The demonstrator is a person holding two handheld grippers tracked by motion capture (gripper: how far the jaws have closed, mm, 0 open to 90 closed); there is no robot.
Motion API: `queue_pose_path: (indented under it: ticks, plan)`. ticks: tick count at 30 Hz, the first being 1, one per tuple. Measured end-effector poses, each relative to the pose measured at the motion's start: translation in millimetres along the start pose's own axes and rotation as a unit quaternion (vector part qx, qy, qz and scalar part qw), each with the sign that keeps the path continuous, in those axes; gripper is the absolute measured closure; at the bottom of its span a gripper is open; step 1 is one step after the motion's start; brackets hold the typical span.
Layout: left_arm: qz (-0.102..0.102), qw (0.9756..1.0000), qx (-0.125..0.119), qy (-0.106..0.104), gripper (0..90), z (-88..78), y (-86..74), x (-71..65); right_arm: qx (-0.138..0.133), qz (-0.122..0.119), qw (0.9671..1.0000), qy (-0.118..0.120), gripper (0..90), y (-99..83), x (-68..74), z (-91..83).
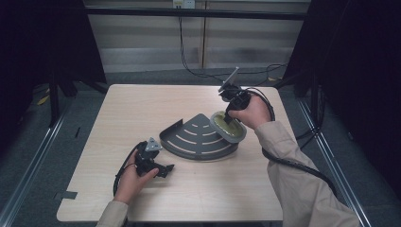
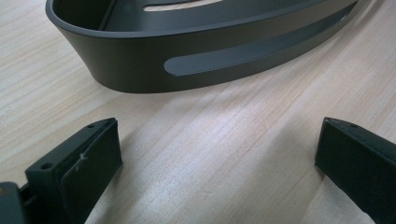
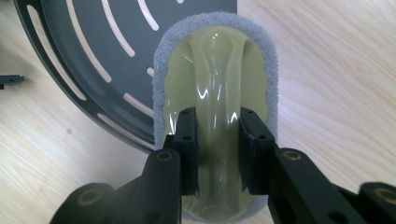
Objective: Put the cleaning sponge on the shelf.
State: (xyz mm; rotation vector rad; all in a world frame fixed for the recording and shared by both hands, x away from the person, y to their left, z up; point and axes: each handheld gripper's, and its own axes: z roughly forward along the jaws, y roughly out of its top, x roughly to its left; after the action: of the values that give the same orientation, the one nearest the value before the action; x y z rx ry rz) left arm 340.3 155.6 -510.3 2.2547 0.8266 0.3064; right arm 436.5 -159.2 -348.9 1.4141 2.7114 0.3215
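A dark grey fan-shaped corner basket with curved slots lies mid-table. My right gripper is shut on the pale yellow handle of an oval scrubber with a grey sponge rim, held tilted over the basket's right edge. In the right gripper view the two pads pinch the handle ridge of the scrubber, which overlaps the basket. My left gripper rests on the table in front of the basket, open and holding nothing. Its pads stand wide apart, facing the basket's slotted wall.
The light wooden table ends close in front of the person's hands. Black cables trail off the far edge and along the right arm. Dark frame posts and curtains stand at both sides.
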Motion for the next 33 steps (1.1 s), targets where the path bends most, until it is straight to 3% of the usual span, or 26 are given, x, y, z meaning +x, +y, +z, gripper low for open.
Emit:
queue_pose_path:
  ticks: [14, 26, 33]
  plan:
    - [0.000, 1.0000, -0.003, 0.000, 0.0, 0.4, -0.1, -0.2, -0.005, 0.012, 0.9999, 0.002, 71.7, 16.4, 0.3, 15.6]
    - [0.000, 1.0000, -0.002, 0.000, 0.0, 0.4, -0.1, -0.1, -0.003, 0.028, 0.9996, 0.004, 71.6, 18.2, -1.6, 27.6]
    - [0.000, 1.0000, -0.002, 0.001, 0.0, 0.3, -0.1, 0.0, -0.002, 0.020, 0.9998, 0.005, 71.6, 18.7, 6.1, 31.3]
